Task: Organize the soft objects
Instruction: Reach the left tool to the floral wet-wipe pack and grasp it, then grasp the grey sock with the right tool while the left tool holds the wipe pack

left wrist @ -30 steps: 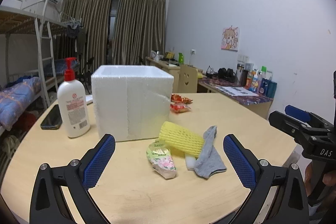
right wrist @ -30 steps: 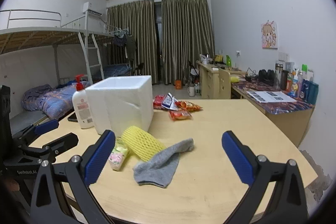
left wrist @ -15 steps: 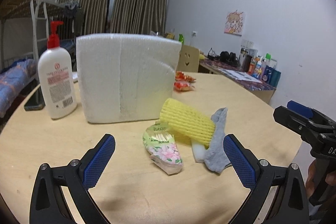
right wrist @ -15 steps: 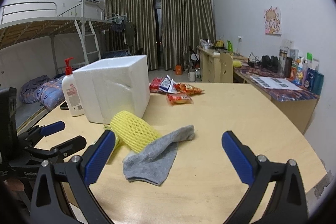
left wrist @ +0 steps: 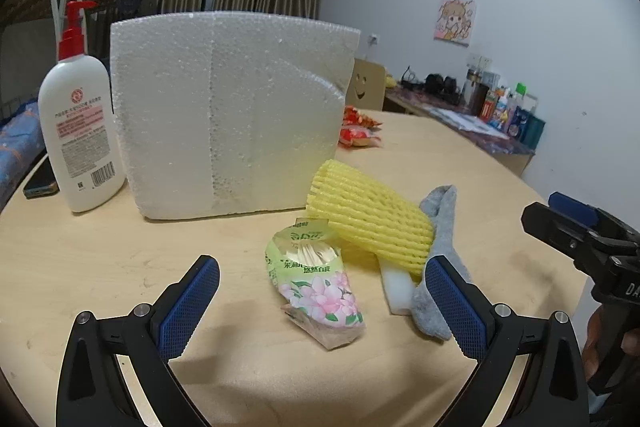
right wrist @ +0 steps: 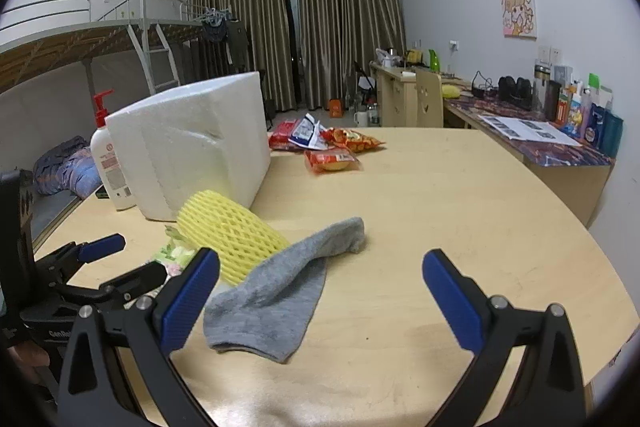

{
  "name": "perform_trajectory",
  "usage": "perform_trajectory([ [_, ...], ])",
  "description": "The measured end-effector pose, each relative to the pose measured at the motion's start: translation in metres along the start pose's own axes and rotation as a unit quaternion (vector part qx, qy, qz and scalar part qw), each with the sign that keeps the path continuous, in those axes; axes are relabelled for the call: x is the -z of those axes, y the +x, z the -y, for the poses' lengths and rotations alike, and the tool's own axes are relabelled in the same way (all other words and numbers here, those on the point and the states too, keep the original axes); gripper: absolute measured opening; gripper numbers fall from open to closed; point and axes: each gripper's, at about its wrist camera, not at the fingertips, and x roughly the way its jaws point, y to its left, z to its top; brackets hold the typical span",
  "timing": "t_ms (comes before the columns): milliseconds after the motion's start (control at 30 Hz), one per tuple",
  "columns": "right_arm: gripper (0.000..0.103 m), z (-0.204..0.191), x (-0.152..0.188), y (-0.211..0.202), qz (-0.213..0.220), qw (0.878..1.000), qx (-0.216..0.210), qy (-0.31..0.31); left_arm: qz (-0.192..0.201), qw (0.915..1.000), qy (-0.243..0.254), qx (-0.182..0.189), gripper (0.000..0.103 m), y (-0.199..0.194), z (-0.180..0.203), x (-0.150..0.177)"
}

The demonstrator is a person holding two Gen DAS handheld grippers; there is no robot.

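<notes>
A pale wooden table (left wrist: pixel 120 267) carries a white foam box (left wrist: pixel 224 115) and a white lotion bottle (left wrist: pixel 80 131) with a red pump and pink-banded label. A yellow ribbed foam net (left wrist: pixel 368 219) lies against a plain grey sock (right wrist: pixel 280 291) and a tissue pack (left wrist: pixel 316 283) — light green, printed with pink blossoms. Red and orange snack bags (right wrist: pixel 332 147) sit behind. Both the left gripper (left wrist: pixel 320 303) and right gripper (right wrist: pixel 320 299) are black, with blue cross-hatched pads (left wrist: pixel 188 307).
</notes>
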Motion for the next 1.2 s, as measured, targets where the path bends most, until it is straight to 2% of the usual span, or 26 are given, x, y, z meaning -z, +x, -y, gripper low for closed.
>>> perform_trajectory([
  [167,0.103,0.003,0.002,0.008,-0.009,1.0,-0.003,0.002,-0.019,0.9998,0.002,-0.007,0.097,0.011,0.002,-0.003],
  [333,0.103,0.003,0.0,0.014,-0.017,1.0,-0.005,-0.002,-0.045,0.999,0.0,-0.008,0.083,0.022,0.002,-0.003],
  [400,0.103,0.004,0.0,0.016,-0.019,1.0,-0.003,-0.004,-0.054,0.9985,-0.004,-0.007,0.073,0.026,0.0,-0.004],
  [567,0.103,0.004,-0.003,0.023,-0.025,1.0,-0.004,-0.008,-0.076,0.9971,-0.005,0.002,0.069,0.033,0.0,0.0],
  [667,0.103,0.004,-0.006,0.026,-0.027,1.0,-0.003,-0.006,-0.087,0.9962,-0.006,-0.003,0.053,0.037,-0.001,0.001],
  [767,0.103,0.003,-0.005,0.031,-0.03,1.0,-0.005,-0.008,-0.097,0.9952,-0.007,0.004,0.046,0.04,-0.001,0.002],
  [967,0.103,0.004,-0.005,0.039,-0.044,0.999,-0.003,-0.001,-0.096,0.9953,-0.004,0.013,0.034,0.04,0.001,0.003],
  [1200,0.103,0.001,-0.003,0.05,-0.068,0.998,-0.007,0.009,-0.07,0.9972,-0.004,0.026,0.032,0.029,0.0,0.005],
])
